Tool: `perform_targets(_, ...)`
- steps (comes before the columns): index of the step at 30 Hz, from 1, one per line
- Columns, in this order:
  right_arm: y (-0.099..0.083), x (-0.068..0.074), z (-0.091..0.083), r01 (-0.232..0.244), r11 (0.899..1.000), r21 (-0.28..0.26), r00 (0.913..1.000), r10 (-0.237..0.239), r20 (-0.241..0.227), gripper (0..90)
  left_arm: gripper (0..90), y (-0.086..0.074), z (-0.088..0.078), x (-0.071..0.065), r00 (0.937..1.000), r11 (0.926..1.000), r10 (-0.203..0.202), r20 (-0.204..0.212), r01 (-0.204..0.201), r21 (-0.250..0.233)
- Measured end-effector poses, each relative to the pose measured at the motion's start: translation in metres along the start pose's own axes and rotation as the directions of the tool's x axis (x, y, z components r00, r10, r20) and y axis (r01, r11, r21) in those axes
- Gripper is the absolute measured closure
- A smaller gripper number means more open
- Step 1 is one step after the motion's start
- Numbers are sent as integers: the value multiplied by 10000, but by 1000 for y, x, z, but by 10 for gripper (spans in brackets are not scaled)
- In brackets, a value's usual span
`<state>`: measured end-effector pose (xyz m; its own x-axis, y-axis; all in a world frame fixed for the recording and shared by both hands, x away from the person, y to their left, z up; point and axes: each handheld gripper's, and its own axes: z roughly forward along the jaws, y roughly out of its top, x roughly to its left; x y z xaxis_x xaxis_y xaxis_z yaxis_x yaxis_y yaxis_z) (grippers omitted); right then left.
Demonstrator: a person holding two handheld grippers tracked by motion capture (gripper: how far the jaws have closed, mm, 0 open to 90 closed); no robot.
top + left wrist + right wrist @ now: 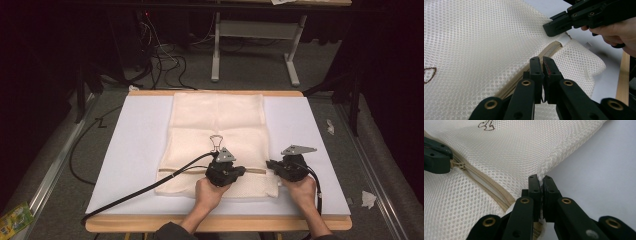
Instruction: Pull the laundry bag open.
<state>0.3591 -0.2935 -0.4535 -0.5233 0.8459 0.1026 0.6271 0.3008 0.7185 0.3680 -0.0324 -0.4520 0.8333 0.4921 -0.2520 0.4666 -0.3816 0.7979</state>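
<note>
Cream mesh laundry bag [216, 140] lying flat at the centre of a white sheet [135, 150] on the counter [215, 223], its tan zipper [524, 75] running across the near end. Left gripper [239, 171], jaws pressed together on the zipper line near the slider, sits at 6 o'clock of the bag. Right gripper [270, 164], just beside it at 3 o'clock, pinches the bag's mesh edge at the zipper's end, the fabric puckering upward between its jaws.
</note>
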Motion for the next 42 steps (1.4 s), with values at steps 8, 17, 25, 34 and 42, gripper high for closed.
perform_targets(8,1,2,1,18,10000,-14,10000,-18,-1,881,869,-1,-4,1,10000,10000,10,-14,-10,-77)
perform_targets(17,1,2,1,74,10000,-28,9999,-74,117,882,869,-3,-11,5,9998,9998,-41,-179,38,-170)
perform_targets(25,2,1,1,55,10000,-47,9999,-54,145,882,869,-6,-18,10,9996,9997,-111,-264,105,-225)
perform_targets(34,2,1,0,94,10000,-34,9997,-93,211,882,869,-8,-23,13,9992,9996,-135,-378,125,-265)
perform_targets(42,3,0,1,76,10000,-28,9997,-76,251,882,869,-11,-30,20,9980,9990,-317,-550,299,-337)
